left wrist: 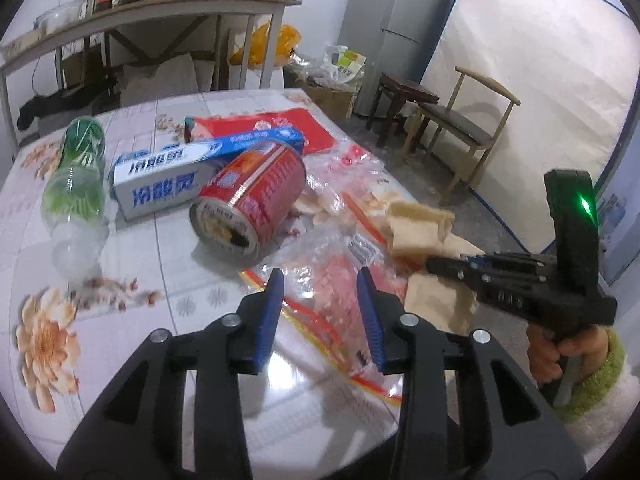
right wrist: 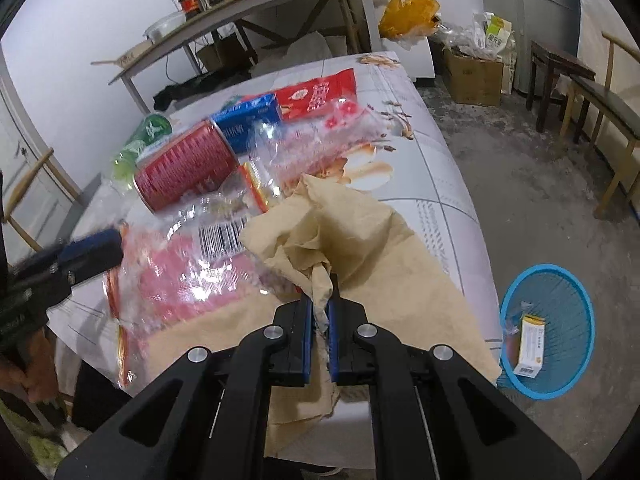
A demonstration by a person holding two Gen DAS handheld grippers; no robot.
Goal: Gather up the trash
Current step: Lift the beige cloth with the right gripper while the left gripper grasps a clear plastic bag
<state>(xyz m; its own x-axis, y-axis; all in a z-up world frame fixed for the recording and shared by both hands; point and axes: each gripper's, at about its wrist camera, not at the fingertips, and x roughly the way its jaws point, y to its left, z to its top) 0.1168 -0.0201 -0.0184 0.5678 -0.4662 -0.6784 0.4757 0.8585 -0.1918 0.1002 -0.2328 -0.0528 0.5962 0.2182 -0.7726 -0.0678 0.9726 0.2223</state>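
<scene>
Right gripper [right wrist: 320, 312] is clamped on the brown paper [right wrist: 352, 232] at the table's [right wrist: 452, 184] near edge. Left gripper [left wrist: 320, 312], half open and empty, hovers over the plastic bag [left wrist: 320, 280]. Lift the paper clear, then carry it over the basket [right wrist: 576, 372] before releasing.

one can [left wrist: 248, 196], two boxes [left wrist: 160, 184], perhaps three wrappers [left wrist: 320, 292]

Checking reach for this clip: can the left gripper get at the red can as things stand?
Probably yes. The left gripper is open and empty over a plastic bag, and the red can lies just beyond with nothing between them.
</scene>
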